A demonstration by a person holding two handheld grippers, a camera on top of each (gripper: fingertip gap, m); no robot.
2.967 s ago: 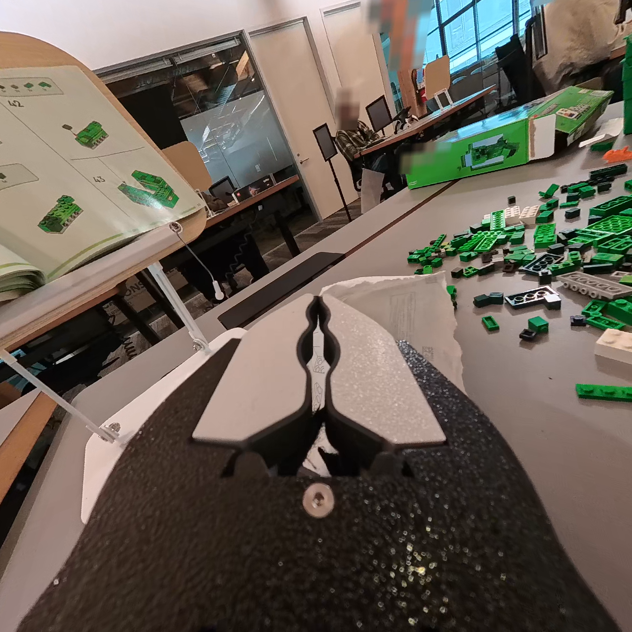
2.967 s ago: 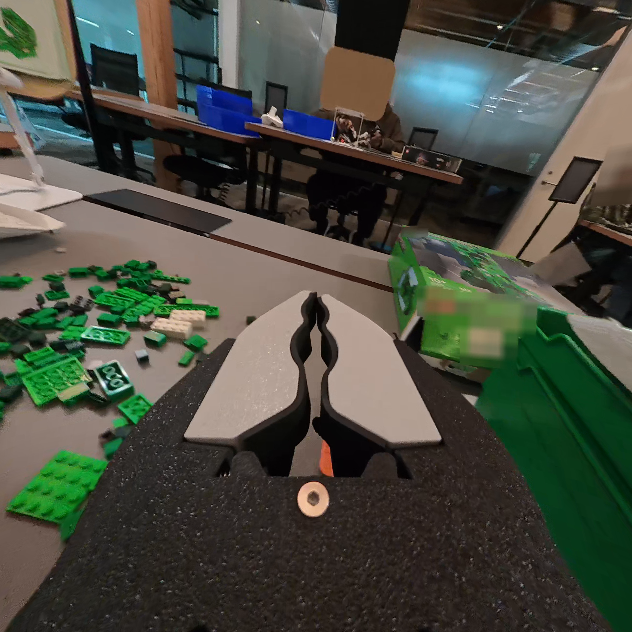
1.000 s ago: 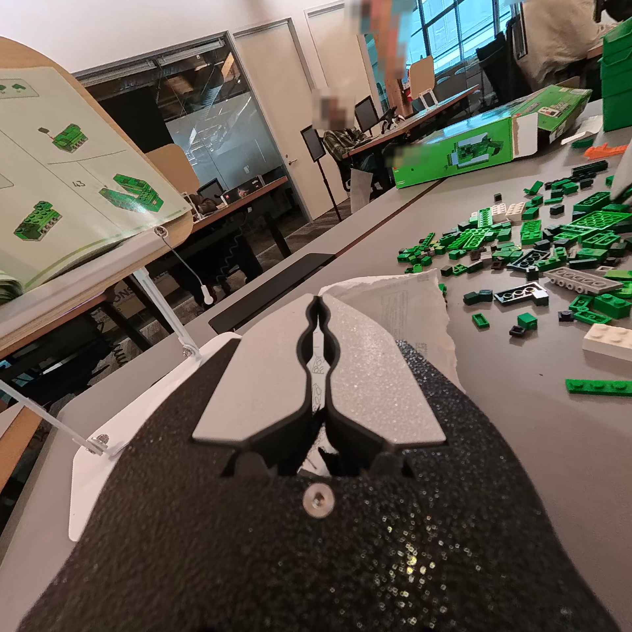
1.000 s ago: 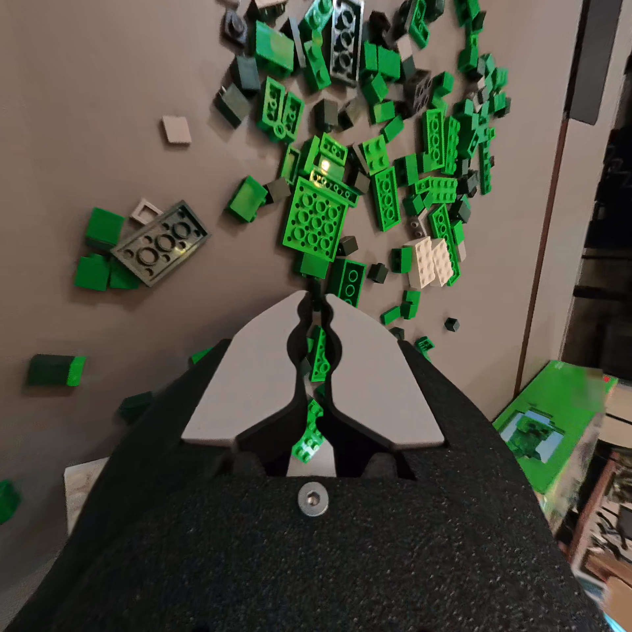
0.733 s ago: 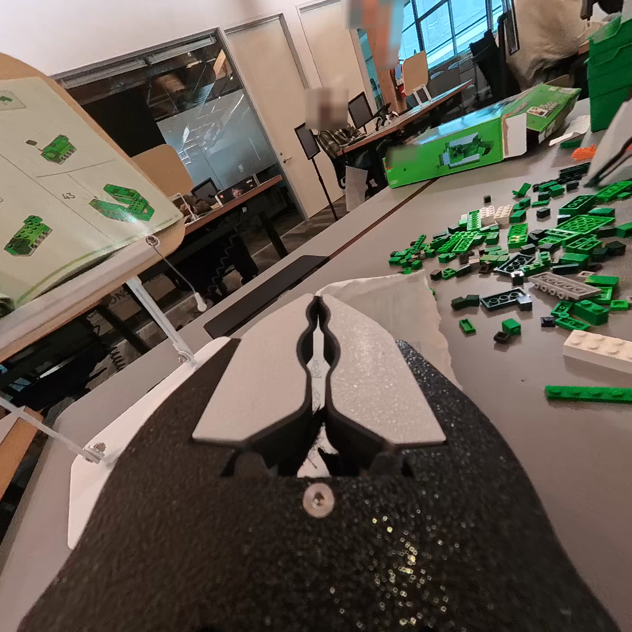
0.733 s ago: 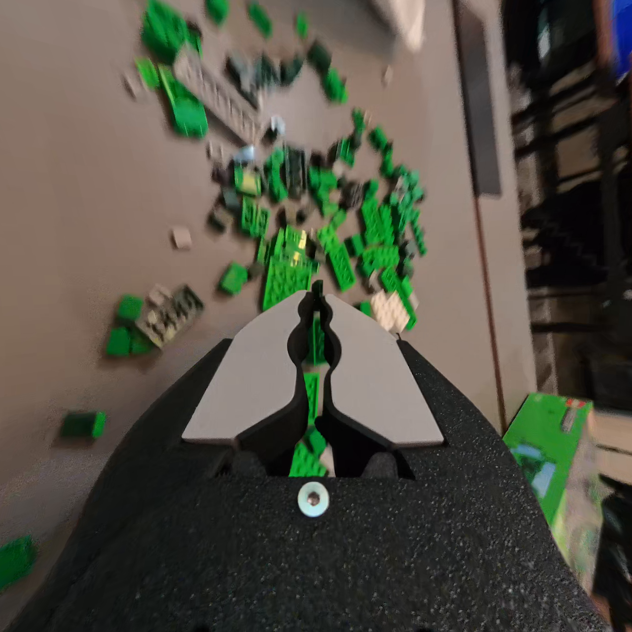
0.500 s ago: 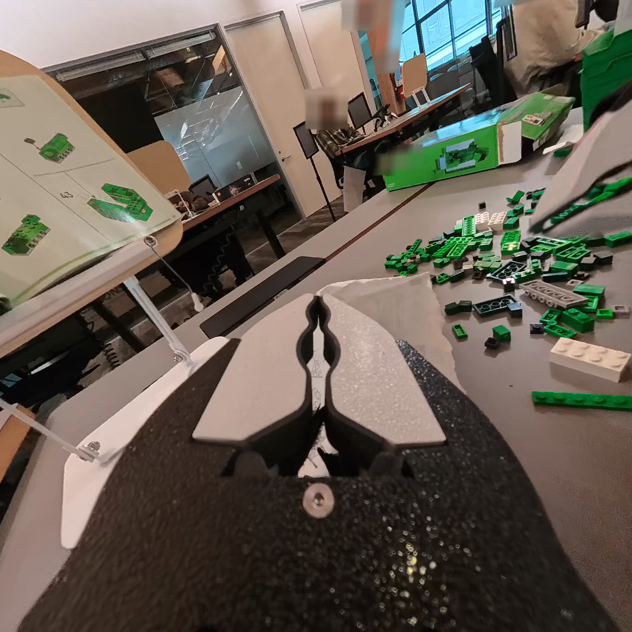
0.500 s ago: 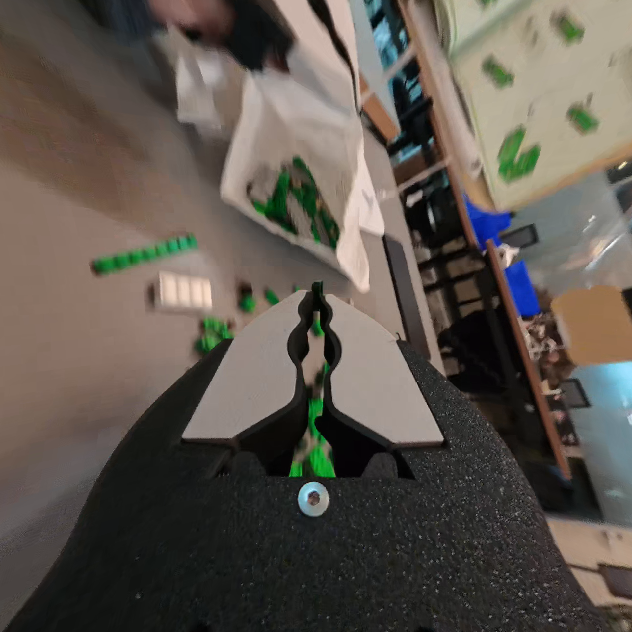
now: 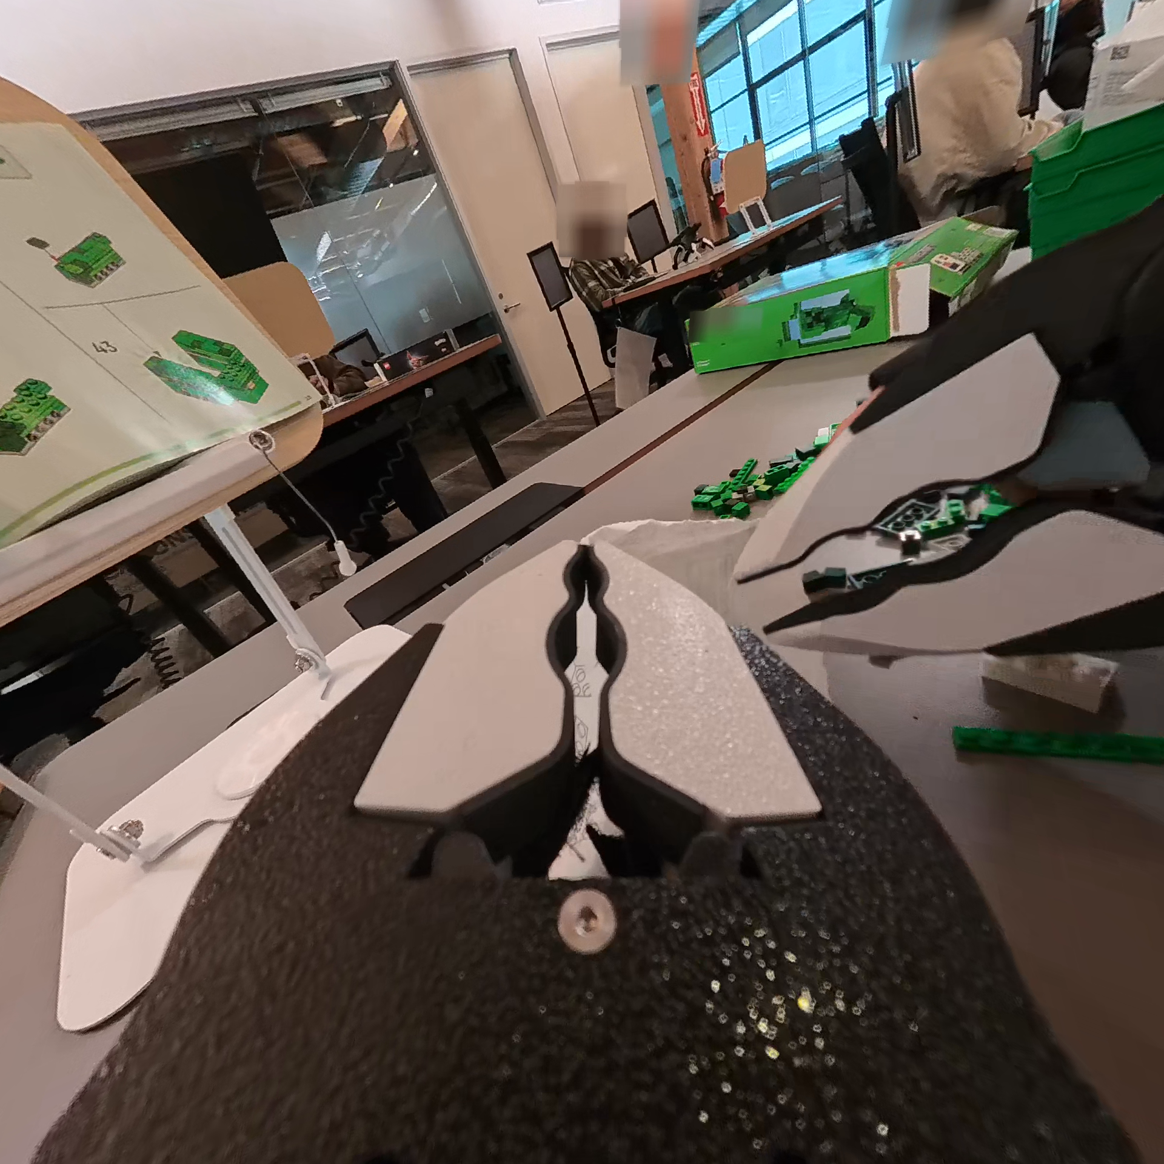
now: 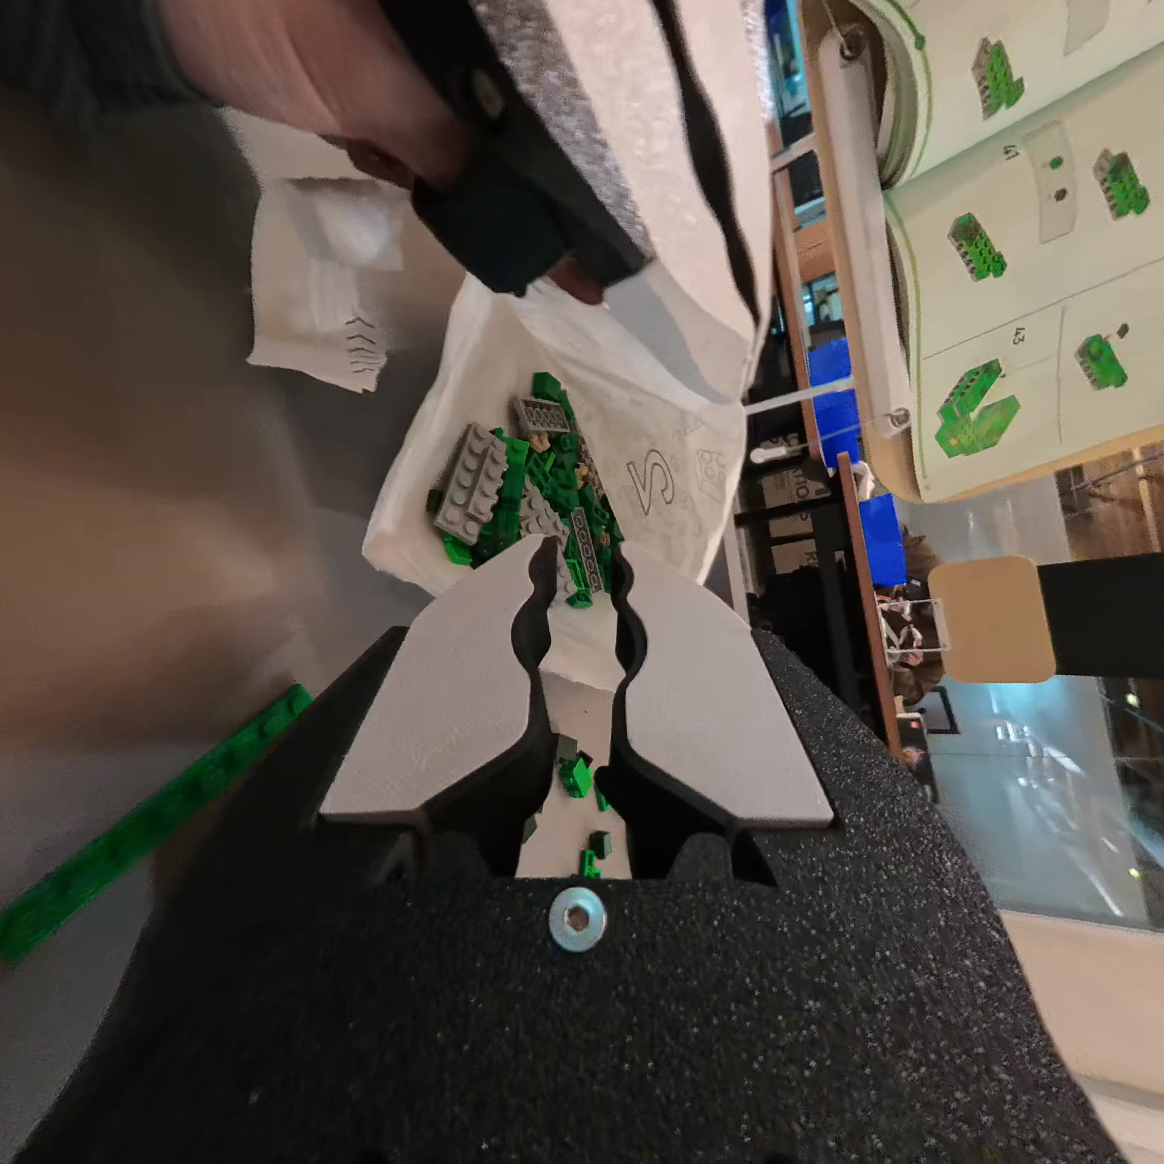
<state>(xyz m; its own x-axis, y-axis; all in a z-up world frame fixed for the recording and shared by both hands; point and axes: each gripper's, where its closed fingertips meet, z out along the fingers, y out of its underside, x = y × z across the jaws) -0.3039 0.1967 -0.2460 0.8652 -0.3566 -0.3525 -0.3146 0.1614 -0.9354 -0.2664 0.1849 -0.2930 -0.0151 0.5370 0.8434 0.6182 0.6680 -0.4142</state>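
Left wrist view: left gripper [image 9: 587, 562] fingers pressed together on white paper bag [image 9: 683, 554], bag edge pinched in slit. Right gripper [image 9: 765, 601] just beside, jaws parted.

Right wrist view: right gripper [image 10: 582, 554] fingers spread, empty, tips at bag [image 10: 661, 434] mouth; green and grey bricks [image 10: 529, 479] heaped inside bag, just ahead.

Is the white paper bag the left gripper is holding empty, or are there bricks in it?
Not empty. In the right wrist view the white paper bag gapes open, with a heap of green and grey bricks inside it.
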